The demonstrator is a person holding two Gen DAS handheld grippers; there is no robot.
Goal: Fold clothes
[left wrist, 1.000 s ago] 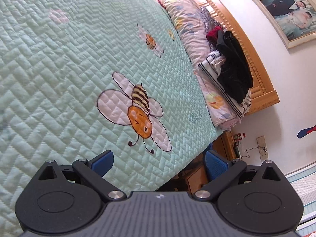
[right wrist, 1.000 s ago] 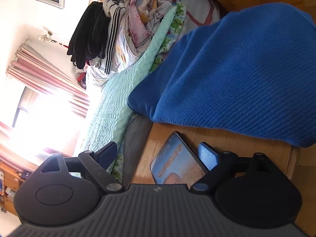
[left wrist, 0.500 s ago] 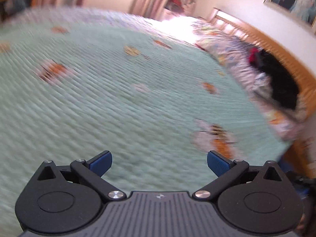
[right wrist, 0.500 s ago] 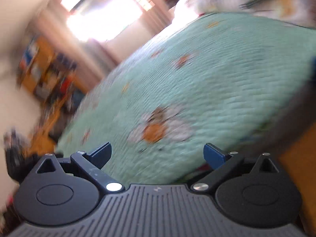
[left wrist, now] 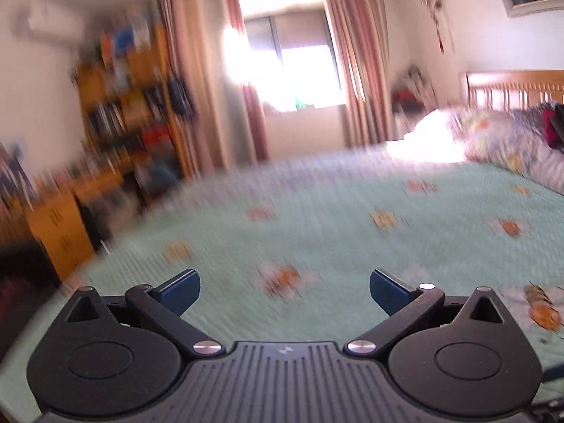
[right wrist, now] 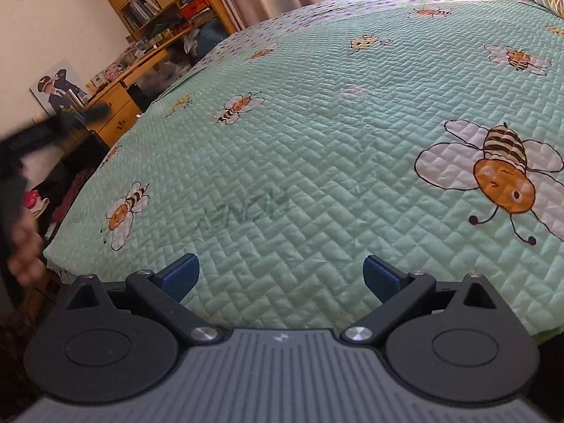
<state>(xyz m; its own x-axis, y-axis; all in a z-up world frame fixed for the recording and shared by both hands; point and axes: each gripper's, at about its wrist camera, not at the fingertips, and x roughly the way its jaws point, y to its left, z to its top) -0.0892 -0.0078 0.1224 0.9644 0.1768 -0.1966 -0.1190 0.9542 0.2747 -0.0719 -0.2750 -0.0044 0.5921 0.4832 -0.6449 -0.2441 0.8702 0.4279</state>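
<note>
left wrist view motion-blurred, bookshelf (left wrist: 130, 105) smeared, headboard (left wrist: 514, 88) cut off

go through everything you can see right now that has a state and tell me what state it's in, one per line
Left gripper: open, nothing between its blue pads.
Right gripper: open, empty.
Mint-green quilted bee-print bedspread: spread flat, no garment on the visible part.
Pinkish striped window curtains: drawn apart.
Pile of clothes by the wooden headboard: heaped, unfolded.

Left wrist view near level over bedspread (left wrist: 335, 232), right wrist view tilted down, nearer, both sharing it
</note>
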